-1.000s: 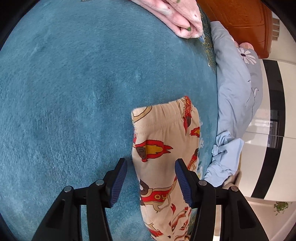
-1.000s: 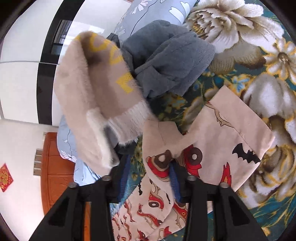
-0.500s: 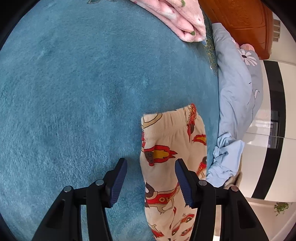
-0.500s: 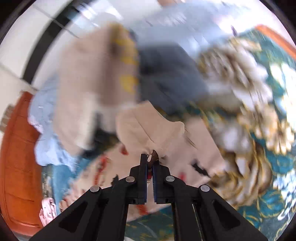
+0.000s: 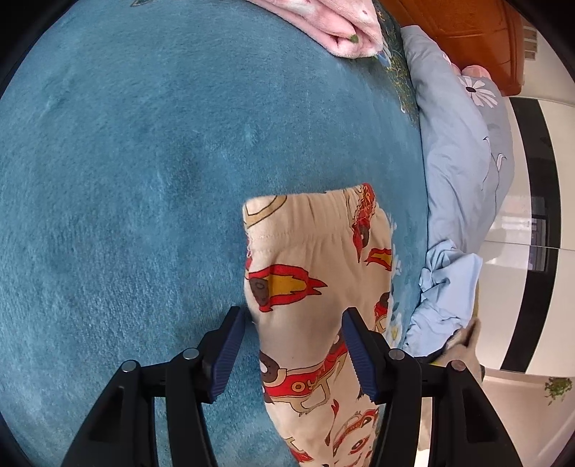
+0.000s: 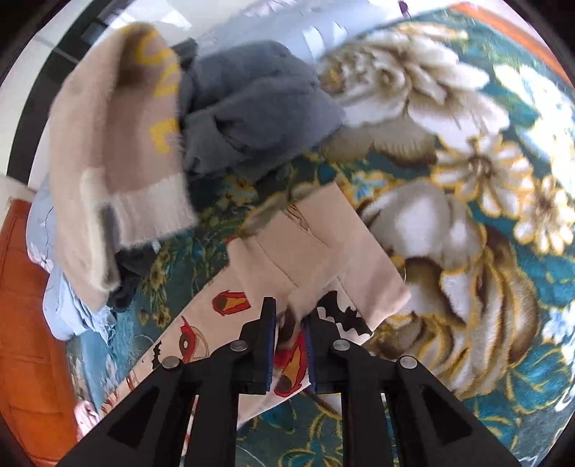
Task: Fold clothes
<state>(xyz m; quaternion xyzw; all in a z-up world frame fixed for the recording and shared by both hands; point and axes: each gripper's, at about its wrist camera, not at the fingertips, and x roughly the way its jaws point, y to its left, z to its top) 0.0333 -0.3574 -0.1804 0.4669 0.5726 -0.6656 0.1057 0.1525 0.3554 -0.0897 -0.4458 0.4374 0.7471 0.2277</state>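
Beige pyjama trousers with red cartoon prints lie on a blue floral blanket. In the left wrist view their elastic waistband end point(image 5: 316, 258) lies flat on the plain blue part. My left gripper point(image 5: 293, 345) is open, its jaws either side of the cloth near the waistband, just above it. In the right wrist view my right gripper point(image 6: 290, 328) is shut on a bunched fold of the trousers point(image 6: 305, 266), with the cloth folded over itself ahead of the jaws.
A beige fuzzy sweater point(image 6: 107, 158) and a grey garment point(image 6: 251, 118) are piled ahead of the right gripper. Pink folded cloth point(image 5: 334, 25) lies at the blanket's far edge. A light blue quilt point(image 5: 460, 151) and an orange wooden bed frame point(image 5: 463, 21) border the right.
The right gripper closed on the trouser cloth and has lifted and pulled it. The left gripper stayed open and shifted slightly over the waistband end.
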